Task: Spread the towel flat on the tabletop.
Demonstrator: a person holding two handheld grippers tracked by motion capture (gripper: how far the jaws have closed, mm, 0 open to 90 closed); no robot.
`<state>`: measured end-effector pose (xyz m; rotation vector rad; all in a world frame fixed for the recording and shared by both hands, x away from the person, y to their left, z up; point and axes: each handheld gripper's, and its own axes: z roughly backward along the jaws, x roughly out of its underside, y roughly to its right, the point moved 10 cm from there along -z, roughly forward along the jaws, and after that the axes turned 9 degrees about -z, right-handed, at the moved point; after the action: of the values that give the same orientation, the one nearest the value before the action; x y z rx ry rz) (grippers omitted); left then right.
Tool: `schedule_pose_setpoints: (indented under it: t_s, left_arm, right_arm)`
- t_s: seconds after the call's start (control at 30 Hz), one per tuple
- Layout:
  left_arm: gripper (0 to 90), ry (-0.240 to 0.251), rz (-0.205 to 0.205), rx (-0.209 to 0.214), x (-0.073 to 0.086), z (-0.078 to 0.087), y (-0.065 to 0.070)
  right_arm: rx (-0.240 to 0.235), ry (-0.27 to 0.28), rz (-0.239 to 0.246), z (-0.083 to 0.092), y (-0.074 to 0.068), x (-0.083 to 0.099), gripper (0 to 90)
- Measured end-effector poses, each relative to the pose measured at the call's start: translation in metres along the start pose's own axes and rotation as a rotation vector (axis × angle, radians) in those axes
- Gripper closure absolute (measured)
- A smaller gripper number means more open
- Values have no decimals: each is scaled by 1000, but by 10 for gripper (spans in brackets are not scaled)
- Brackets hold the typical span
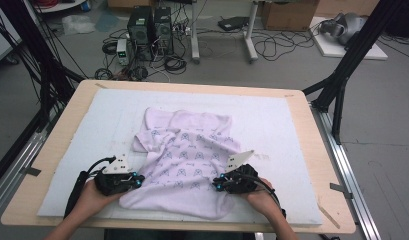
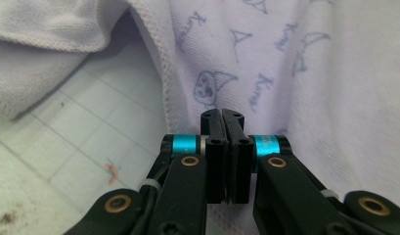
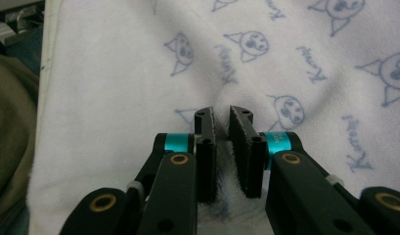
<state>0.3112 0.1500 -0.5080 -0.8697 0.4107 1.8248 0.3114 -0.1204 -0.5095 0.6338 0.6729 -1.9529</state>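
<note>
At centre frame lies one pale printed garment (image 1: 184,160) on one white mat (image 1: 272,125); two grippers, left gripper (image 1: 138,180) and right gripper (image 1: 217,183), each pinch its fabric.

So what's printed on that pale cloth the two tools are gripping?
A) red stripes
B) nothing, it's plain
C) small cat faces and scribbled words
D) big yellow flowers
C: the right gripper view shows the cloth scattered with small bluish cat faces and handwritten-looking words, right around the right gripper.
</note>
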Motion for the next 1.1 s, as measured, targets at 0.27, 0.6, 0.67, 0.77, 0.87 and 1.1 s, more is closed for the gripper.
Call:
schedule_pose_setpoints:
  t_s: [0.27, 0.6, 0.67, 0.77, 0.87, 1.1]
  left_arm:
    - [882, 7, -4, 61, 12, 29, 40]
    - [667, 59, -4, -1, -7, 29, 21]
    - [605, 48, 7, -12, -9, 18, 12]
    - [594, 15, 11, 4, -8, 2, 6]
    - [691, 18, 0, 8, -6, -6, 7]
    - [861, -7, -32, 32, -2, 3, 18]
  right_arm:
    - [-45, 15, 9, 16, -30, 16, 817]
    - [-2, 102, -9, 34, -22, -3, 581]
    - [19, 88, -19, 27, -9, -3, 528]
    - [44, 34, -35, 14, 3, 1, 501]
    - [27, 1, -40, 6, 2, 7, 580]
    - [-85, -2, -6, 9, -21, 13, 855]
